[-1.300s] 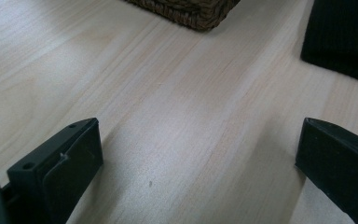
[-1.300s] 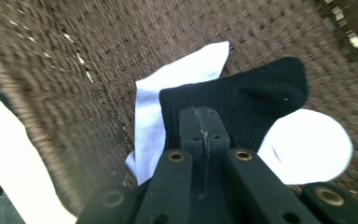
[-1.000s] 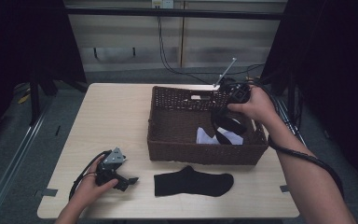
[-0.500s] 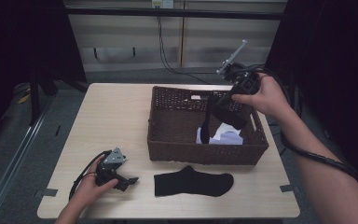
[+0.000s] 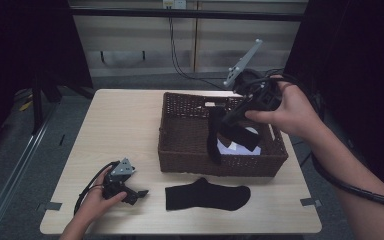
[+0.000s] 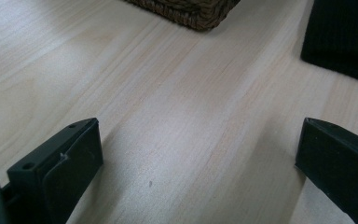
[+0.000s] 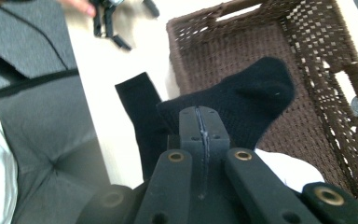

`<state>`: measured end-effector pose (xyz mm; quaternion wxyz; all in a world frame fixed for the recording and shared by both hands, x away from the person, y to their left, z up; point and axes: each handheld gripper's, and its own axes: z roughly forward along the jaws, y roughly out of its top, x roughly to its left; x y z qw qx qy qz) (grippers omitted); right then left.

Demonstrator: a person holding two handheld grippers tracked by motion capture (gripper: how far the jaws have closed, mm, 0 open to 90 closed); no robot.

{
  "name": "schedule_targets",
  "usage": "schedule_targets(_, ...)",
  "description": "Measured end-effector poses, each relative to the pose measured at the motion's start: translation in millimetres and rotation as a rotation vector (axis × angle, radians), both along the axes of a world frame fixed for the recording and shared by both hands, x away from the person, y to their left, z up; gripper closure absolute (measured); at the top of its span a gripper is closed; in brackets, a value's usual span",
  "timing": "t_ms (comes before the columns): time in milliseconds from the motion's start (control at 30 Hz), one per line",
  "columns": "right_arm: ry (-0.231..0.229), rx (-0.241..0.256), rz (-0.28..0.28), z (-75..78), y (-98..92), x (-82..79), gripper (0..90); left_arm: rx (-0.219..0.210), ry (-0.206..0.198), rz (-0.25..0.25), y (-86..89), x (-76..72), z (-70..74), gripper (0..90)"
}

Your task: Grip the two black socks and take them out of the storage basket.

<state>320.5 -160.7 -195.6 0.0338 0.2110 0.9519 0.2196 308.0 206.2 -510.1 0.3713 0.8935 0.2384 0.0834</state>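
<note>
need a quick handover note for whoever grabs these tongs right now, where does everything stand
Right tongs: shut on a black sock, held up over the wicker basket, the sock hanging partly inside it.
Left tongs: open, resting on the table near its front left, holding nothing.
A second black sock lies flat on the table in front of the basket.
Something white lies in the basket bottom; I cannot tell what it is.
Done: one sock laid out, one gripped.
Left, probably: bring the held sock out beside the flat one, then see to the white item.

Matt knit sock, woven wicker basket, pale wood table.
</note>
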Motion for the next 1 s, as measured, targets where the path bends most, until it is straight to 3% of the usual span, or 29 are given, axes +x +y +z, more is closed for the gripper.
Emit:
schedule_targets(333, 0.055, -0.066, 0.116, -25.9, 36.5, -6.5, 90.0, 0.0, 0.0, 0.0, 0.0, 0.0, 0.0, 0.0)
schedule_targets(467, 0.084, -0.079, 0.117, -40.6, 43.3, -3.7, 88.4, 0.0, 0.0, 0.0, 0.0, 0.0, 0.0, 0.0)
schedule_targets(633, 0.096, -0.114, 0.116, -55.5, 46.8, -1.8, 76.3, 0.0, 0.0, 0.0, 0.0, 0.0, 0.0, 0.0)
schedule_targets(767, 0.085, -0.17, 0.104, -64.6, 47.8, -1.3, 65.3, 0.0, 0.0, 0.0, 0.0, 0.0, 0.0, 0.0)
schedule_targets(1000, 0.094, -0.193, 0.096, -75.7, 45.9, -1.6, 51.4, 0.0, 0.0, 0.0, 0.0, 0.0, 0.0, 0.0)
